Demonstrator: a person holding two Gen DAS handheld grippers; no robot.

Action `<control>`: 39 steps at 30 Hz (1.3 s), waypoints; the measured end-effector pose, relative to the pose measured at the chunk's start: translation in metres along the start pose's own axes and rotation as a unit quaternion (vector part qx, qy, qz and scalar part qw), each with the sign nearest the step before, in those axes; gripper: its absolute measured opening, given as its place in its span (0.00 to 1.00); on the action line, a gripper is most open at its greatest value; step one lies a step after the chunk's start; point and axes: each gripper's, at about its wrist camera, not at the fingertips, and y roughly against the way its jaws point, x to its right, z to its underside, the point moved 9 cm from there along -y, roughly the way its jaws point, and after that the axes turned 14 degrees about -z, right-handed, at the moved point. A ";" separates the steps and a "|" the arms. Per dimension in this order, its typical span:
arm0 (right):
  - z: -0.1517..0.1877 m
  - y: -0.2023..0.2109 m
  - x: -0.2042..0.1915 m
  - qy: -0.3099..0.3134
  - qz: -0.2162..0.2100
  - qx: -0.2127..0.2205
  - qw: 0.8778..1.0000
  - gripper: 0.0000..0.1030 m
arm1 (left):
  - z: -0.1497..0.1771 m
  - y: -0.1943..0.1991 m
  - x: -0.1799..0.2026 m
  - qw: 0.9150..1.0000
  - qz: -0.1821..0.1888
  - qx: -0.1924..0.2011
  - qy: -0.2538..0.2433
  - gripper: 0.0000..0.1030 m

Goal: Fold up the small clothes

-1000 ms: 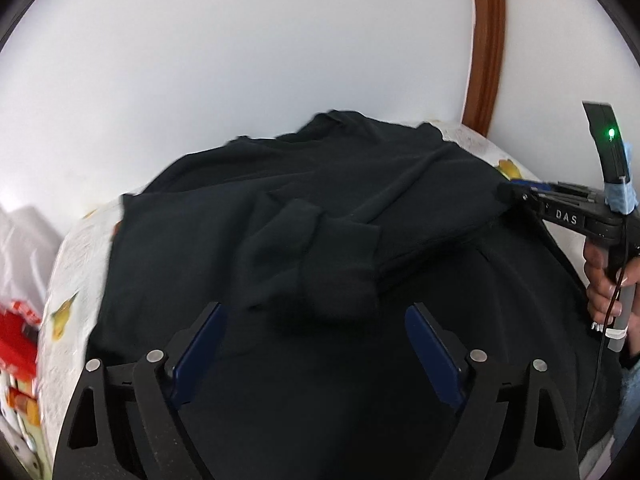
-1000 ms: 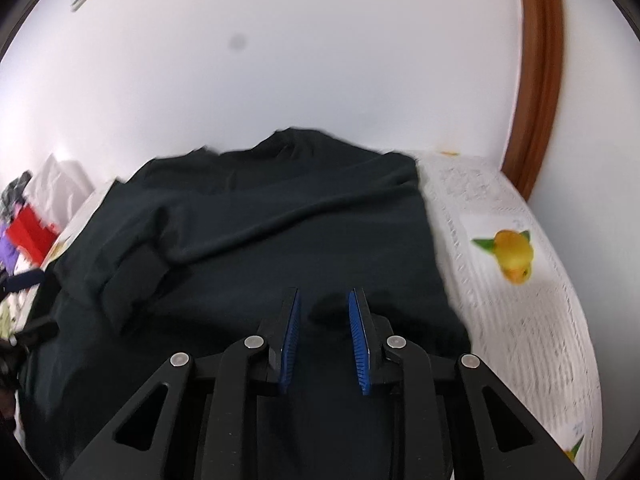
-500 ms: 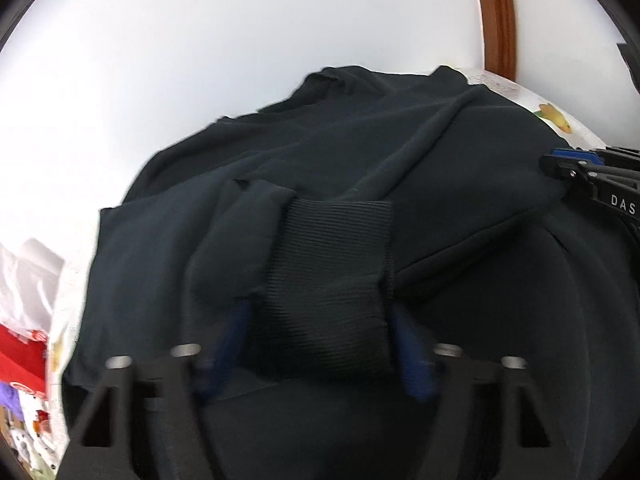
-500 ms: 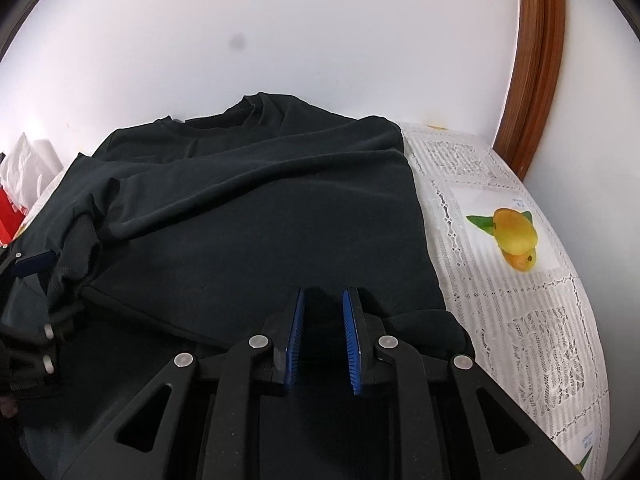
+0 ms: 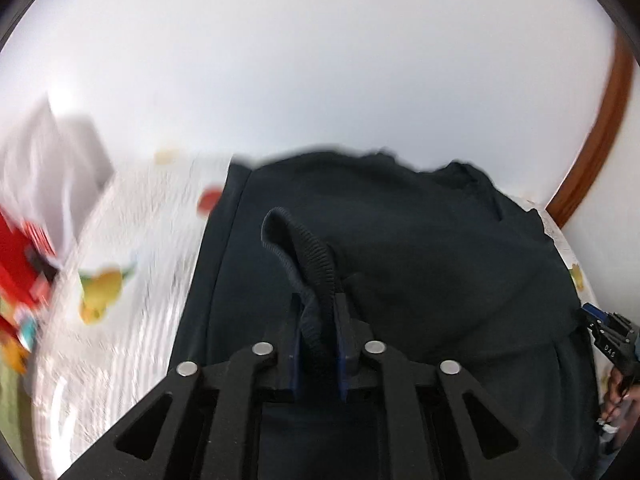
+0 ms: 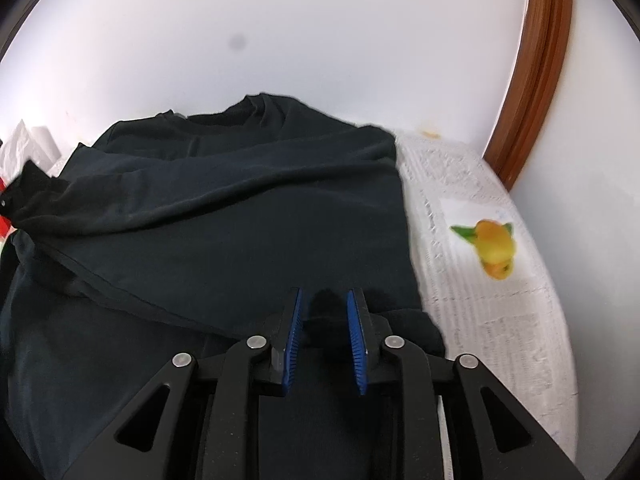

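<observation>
A dark navy sweatshirt (image 6: 224, 216) lies spread over a worktop (image 6: 492, 320) covered with a white lace cloth printed with fruit, and it takes up most of the surface in both wrist views. The left gripper (image 5: 318, 320) has its fingers (image 5: 344, 320) closed on the ribbed cuff (image 5: 316, 256) of a sleeve, which arches up out of the grip above the body of the garment. The right gripper (image 6: 323, 320) rests at the near right edge of the sweatshirt with its blue-padded fingers (image 6: 354, 328) drawn close around a raised fold of dark fabric; whether the pads actually pinch that fold cannot be told. The collar (image 6: 256, 108) lies at the far end, toward a white wall (image 6: 320, 32). A brown wooden frame (image 6: 536, 80) curves up at the right. In the left wrist view, red and white items (image 5: 36, 216) sit blurred at the left edge, well apart from the garment, and the right gripper shows at the far right (image 5: 608, 336).
</observation>
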 end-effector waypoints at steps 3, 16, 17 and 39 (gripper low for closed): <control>-0.001 0.005 -0.002 0.014 0.012 -0.001 1.000 0.31 | 0.015 -0.017 -0.023 0.999 0.000 -0.035 0.025 0.32; -0.011 -0.020 0.002 -0.015 0.019 0.014 1.000 0.48 | 0.018 -0.048 -0.013 0.998 0.030 -0.042 0.019 0.14; -0.008 -0.025 0.005 -0.015 0.031 0.007 0.999 0.48 | 0.015 -0.044 -0.014 1.000 0.009 -0.026 0.009 0.05; 0.101 0.103 0.055 -0.133 0.042 0.032 0.990 0.50 | 0.064 0.037 -0.070 1.000 -0.012 -0.017 0.019 0.09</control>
